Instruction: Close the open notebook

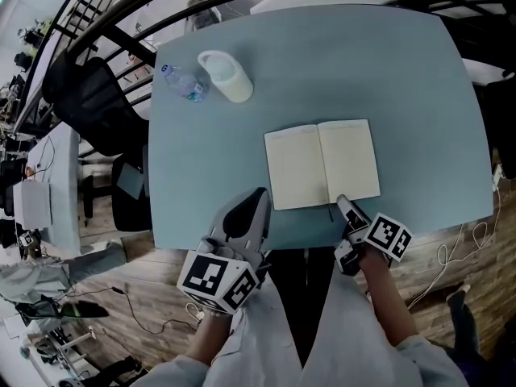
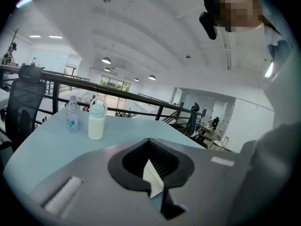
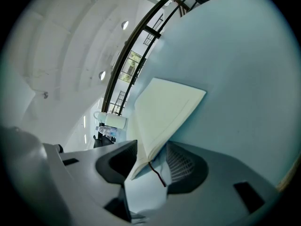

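An open notebook (image 1: 322, 164) with blank cream pages lies flat on the light blue table (image 1: 363, 71), near its front edge. My right gripper (image 1: 340, 201) is at the notebook's front edge, by the spine. In the right gripper view its jaws (image 3: 153, 157) stand wide open, with the notebook (image 3: 164, 112) edge and a thin dark ribbon between them, and the pads do not press on it. My left gripper (image 1: 260, 193) is beside the notebook's front left corner, its jaws (image 2: 149, 142) meeting at the tips. A pale sliver of page (image 2: 153, 173) shows through the hollow behind them.
A white bottle with a loop handle (image 1: 226, 75) and a clear water bottle (image 1: 184, 83) stand at the table's far left; both show in the left gripper view (image 2: 96, 121) (image 2: 72, 114). A black office chair (image 1: 89, 103) and a dark railing flank the left side. Cables lie on the wooden floor.
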A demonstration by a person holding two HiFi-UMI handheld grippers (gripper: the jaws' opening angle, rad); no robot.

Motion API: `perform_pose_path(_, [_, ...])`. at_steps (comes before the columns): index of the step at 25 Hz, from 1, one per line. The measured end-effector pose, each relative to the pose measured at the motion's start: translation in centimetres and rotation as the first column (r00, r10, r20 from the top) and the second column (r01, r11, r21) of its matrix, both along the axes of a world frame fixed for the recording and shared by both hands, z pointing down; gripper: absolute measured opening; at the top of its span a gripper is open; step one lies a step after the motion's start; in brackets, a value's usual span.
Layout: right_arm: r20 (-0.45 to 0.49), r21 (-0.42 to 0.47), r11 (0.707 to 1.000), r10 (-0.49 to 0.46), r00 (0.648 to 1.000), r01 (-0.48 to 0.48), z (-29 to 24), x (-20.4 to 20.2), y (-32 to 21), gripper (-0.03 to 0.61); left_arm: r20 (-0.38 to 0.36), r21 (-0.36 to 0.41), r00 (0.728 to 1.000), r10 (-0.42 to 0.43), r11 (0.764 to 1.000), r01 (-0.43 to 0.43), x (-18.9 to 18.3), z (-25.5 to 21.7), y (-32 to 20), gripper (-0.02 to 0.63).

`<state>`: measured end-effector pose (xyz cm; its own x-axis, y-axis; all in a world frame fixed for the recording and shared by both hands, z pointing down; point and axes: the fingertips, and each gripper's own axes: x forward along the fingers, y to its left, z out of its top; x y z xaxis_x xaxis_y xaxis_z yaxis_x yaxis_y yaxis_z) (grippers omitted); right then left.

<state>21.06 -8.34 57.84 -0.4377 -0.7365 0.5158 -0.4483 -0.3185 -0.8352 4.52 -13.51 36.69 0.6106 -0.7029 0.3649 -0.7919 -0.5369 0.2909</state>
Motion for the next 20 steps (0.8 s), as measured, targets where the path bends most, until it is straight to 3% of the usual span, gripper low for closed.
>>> perform_pose_path(4, [0.003,0.002,1.0,-0.001,1.0,0.001,0.36,0.05,0.09,0.167,0.004,-0.007,1.0,0.003,1.0,-0.003,0.0,0.15,-0.19,0.002])
perform_pose_path(10, [-0.032,0.0,1.0,0.017,0.999,-0.017,0.74,0.53,0.66,0.04,0.01,-0.011,1.0,0.013,1.0,-0.013,-0.1,0.3,0.04,0.003])
perform_pose_path(20, [-0.045,0.039,0.999,0.029,0.999,-0.027,0.29,0.52,0.48,0.018,0.012,-0.014,1.0,0.024,1.0,-0.024,0.03,0.95,-0.19,0.003])
